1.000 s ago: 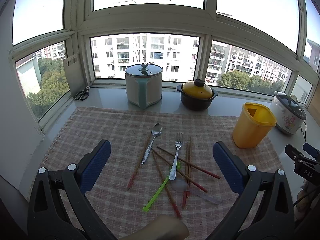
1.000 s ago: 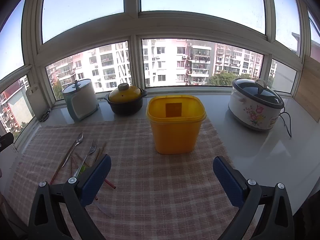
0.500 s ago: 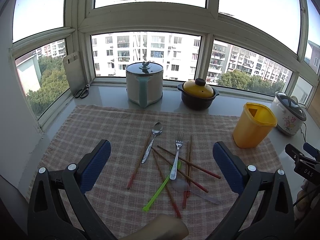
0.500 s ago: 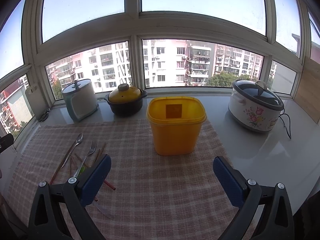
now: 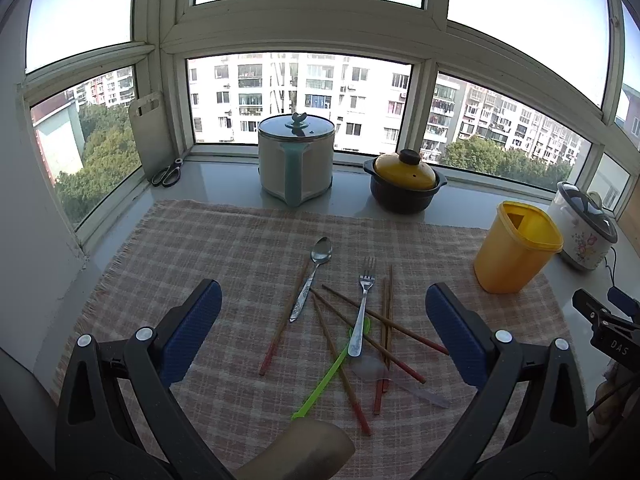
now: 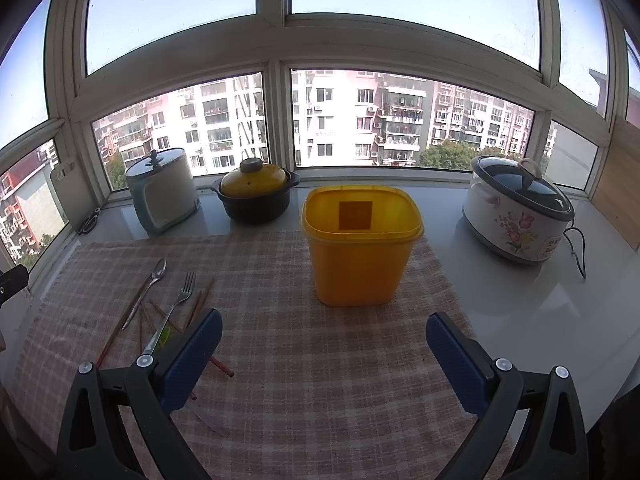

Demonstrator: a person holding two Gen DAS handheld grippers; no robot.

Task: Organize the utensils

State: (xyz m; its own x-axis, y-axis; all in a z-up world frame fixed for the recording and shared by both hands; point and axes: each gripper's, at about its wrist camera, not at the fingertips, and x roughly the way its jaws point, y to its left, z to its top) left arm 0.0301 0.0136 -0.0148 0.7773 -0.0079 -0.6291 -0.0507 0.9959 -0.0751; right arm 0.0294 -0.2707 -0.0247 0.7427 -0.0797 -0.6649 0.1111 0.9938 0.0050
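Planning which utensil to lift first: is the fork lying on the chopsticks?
Touching. Left wrist view: the fork handle crosses over chopsticks in the pile.

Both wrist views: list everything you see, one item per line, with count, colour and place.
spoon: 1, steel, cloth centre
fork: 1, steel, over chopsticks
chopsticks: several, brown with red tips, crossed pile
green utensil: 1, under pile
clear utensil: 1, near edge of pile
yellow container: 1, cloth's right
checked cloth: 1, counter
white pot: 1, sill
yellow-lidded pot: 1, black, sill
floral cooker: 1, far right
scissors: 1, left corner
cutting board: 1, grey, leaning on window
left gripper: open
right gripper: open
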